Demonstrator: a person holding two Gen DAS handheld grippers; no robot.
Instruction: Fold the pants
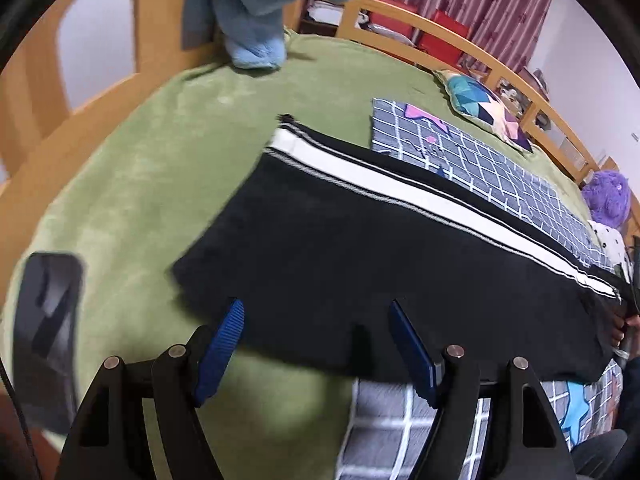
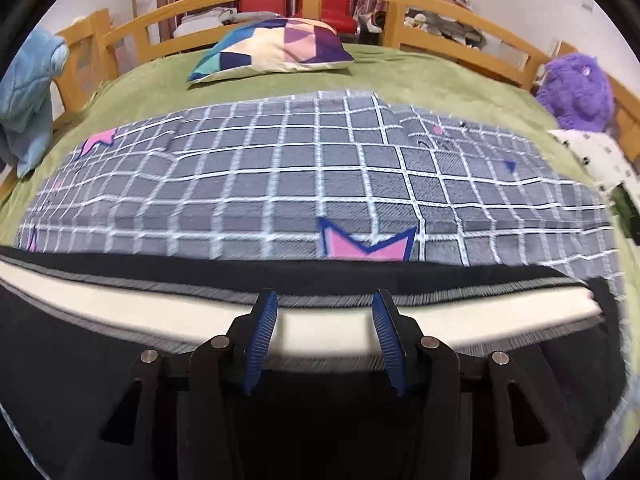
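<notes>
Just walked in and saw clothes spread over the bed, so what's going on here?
A person with a claw in each hand is folding black pants with a white side stripe, laid flat on the green bedspread and partly over a gray grid-pattern blanket. The left claw is open at the pants' near edge. The right claw is open over the white stripe. Neither grips the fabric yet.

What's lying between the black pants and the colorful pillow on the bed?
The grey checked blanket, then bare green bedspread, lies between pants and pillow; right wrist view.
</notes>
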